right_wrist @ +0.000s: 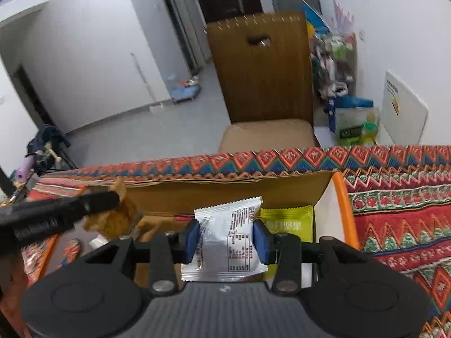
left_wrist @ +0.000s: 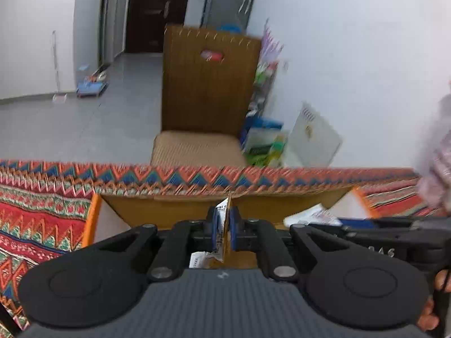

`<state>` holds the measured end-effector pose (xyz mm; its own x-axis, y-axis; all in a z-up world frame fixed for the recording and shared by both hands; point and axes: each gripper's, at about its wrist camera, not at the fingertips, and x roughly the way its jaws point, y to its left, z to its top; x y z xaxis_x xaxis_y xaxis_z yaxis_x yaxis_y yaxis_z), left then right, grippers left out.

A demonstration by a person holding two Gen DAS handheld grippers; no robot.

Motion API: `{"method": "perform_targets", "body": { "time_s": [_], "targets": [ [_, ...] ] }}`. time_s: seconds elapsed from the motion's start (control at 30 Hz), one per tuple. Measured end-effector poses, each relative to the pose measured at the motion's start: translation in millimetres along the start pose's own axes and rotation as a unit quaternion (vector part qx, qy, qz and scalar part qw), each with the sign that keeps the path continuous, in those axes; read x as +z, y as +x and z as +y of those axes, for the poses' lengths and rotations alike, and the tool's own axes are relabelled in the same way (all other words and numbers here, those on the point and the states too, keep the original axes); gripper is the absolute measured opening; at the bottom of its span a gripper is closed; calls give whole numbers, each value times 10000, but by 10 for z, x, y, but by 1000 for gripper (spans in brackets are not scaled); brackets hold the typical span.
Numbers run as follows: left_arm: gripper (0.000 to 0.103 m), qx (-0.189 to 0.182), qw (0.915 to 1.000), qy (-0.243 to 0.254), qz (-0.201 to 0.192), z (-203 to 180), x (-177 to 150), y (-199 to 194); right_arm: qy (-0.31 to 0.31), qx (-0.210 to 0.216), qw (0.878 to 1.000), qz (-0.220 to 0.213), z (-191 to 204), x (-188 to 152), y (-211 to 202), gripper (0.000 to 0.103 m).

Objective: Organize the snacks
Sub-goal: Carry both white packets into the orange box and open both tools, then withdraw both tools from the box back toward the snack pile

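Hanging over the open cardboard box (right_wrist: 225,194), the right gripper (right_wrist: 227,239) is seen clamped across a white snack packet (right_wrist: 225,242), its long axis pointing boxward, while the left gripper (left_wrist: 224,232) is pinched edge-on upon an orange snack packet (left_wrist: 222,242) directly above the box interior.

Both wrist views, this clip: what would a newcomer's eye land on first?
Each gripper is clamped on a snack packet over the open cardboard box: the right gripper holds a white packet flat-on, the left gripper pinches an orange packet edge-on. Around the box spreads the loud red zigzag-patterned cloth, with a brown chair beyond the table.
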<state>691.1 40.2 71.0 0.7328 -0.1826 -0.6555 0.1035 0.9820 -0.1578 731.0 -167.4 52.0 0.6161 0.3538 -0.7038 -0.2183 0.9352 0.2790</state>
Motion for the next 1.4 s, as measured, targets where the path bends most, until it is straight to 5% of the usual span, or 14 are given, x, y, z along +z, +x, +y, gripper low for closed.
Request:
{"method": "perform_targets", "body": {
  "time_s": [0.1,0.17,0.3,0.4,0.5,0.67,0.73,0.9,1.1,1.23,1.4],
  "targets": [
    [13,184,9995,-256,-79,88,-52,159,-113,-225,9996,96,50,28,222,43],
    [17,-22,9997,-226,9,113,-96,179,-109,-273,9995,123,78,23,285,53],
    [42,-85,9999,-71,-104,45,-137,71,-99,-256,9996,1,94,5,186,58],
    [42,-20,9999,-75,-152,15,-82,-88,-91,-260,9996,-98,74,-1,-30,58],
    [46,41,9999,-45,-144,-52,-63,-382,-82,-265,9994,-216,35,-40,-353,58],
    [68,-90,9989,32,-454,-166,-229,-1186,-481,-401,9965,-549,72,-230,-1059,67],
    [87,-151,9966,148,-792,-222,-345,-1581,-570,-469,9952,-648,85,-317,-1355,71],
    [101,-282,9891,380,-1392,-380,-714,-2563,-441,-334,9928,-1062,59,-595,-2199,85],
    [103,-119,9787,620,-1952,-543,-1466,-3448,-278,74,9888,-1464,19,-1202,-3034,89],
    [103,-113,9758,464,-2135,-558,-1984,-3880,-340,317,9845,-1689,12,-1746,-3457,94],
    [103,235,9695,588,-2367,-511,-2742,-4144,-982,44,9699,-2228,128,-2511,-3803,99]
  ]
}}
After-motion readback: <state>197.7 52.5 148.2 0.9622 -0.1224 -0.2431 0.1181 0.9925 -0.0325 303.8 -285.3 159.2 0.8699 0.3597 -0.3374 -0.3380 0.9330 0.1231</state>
